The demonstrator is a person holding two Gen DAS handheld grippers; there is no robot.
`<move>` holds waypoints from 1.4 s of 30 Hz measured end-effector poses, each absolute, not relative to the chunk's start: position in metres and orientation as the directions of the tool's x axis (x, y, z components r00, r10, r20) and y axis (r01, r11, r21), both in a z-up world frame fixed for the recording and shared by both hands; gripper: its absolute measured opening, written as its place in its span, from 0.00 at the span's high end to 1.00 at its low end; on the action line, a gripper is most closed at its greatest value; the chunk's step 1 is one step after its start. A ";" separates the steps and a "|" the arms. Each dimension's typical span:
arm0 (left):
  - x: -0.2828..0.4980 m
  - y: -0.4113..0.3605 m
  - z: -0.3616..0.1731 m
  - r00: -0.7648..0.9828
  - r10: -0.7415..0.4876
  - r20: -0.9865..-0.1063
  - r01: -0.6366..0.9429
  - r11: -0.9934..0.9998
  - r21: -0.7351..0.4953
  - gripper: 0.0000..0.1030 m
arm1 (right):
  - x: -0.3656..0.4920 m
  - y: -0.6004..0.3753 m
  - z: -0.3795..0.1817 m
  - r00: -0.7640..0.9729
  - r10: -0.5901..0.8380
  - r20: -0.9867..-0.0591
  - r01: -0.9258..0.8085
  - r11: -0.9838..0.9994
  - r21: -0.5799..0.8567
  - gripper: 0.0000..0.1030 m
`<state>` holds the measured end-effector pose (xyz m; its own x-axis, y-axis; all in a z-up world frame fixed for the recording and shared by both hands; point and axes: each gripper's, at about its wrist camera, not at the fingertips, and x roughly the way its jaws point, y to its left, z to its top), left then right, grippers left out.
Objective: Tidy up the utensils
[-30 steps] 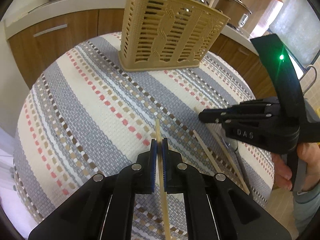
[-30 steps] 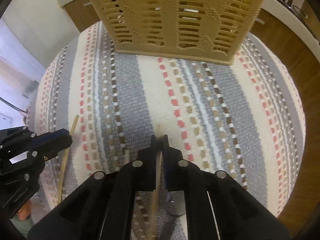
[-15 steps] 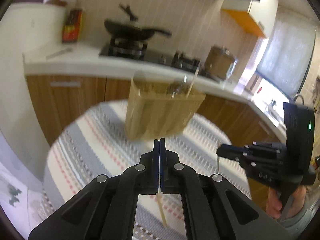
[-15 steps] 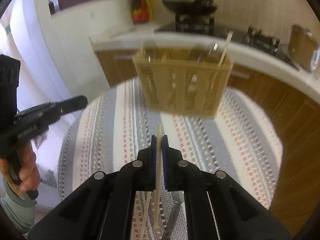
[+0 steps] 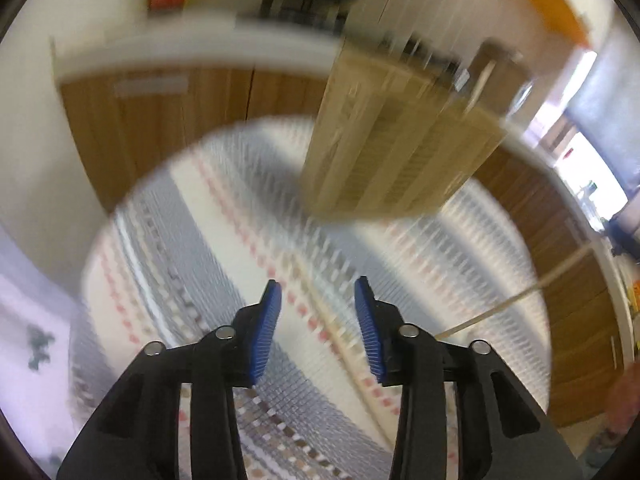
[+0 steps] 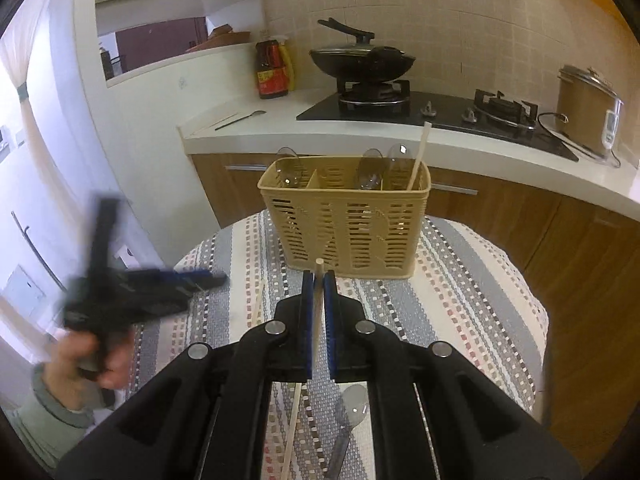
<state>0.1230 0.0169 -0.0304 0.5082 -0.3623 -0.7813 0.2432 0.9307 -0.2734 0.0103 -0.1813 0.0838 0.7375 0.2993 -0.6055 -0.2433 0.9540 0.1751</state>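
Note:
My right gripper (image 6: 319,280) is shut on a wooden chopstick (image 6: 316,312), held above the table in front of the tan slotted utensil basket (image 6: 344,232). The basket holds clear spoons and one upright chopstick (image 6: 418,156). My left gripper (image 5: 318,300) is open and empty over the striped cloth; it shows blurred at the left of the right wrist view (image 6: 140,296). A chopstick (image 6: 258,304) lies on the cloth near it, blurred in the left wrist view (image 5: 336,320). A clear plastic spoon (image 6: 348,420) lies under my right gripper.
The round table has a striped cloth (image 6: 460,300). Behind it run a white counter (image 6: 480,148) with wooden cabinets, a stove with a black wok (image 6: 360,60), a sauce bottle (image 6: 274,70) and a rice cooker (image 6: 588,110). The left wrist view is motion-blurred.
My left gripper opened and no longer holds its chopstick, which lies on the cloth. My right gripper has lifted its chopstick higher and back, facing the basket.

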 end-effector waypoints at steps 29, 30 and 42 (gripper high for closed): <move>0.138 -0.010 -0.022 0.432 -0.367 -0.824 0.296 0.921 -0.255 0.75 | -0.001 -0.194 0.106 0.779 0.295 -0.553 -0.238 0.955 0.174 0.96; 0.144 -0.011 -0.029 0.416 -0.361 -0.835 0.278 0.924 -0.261 0.75 | -0.001 -0.195 0.105 0.778 0.294 -0.556 -0.237 0.956 0.174 0.96; 0.177 -0.032 -0.063 0.387 -0.292 -0.875 0.215 0.951 -0.222 0.75 | 0.003 -0.199 0.102 0.770 0.298 -0.564 -0.235 0.955 0.183 0.96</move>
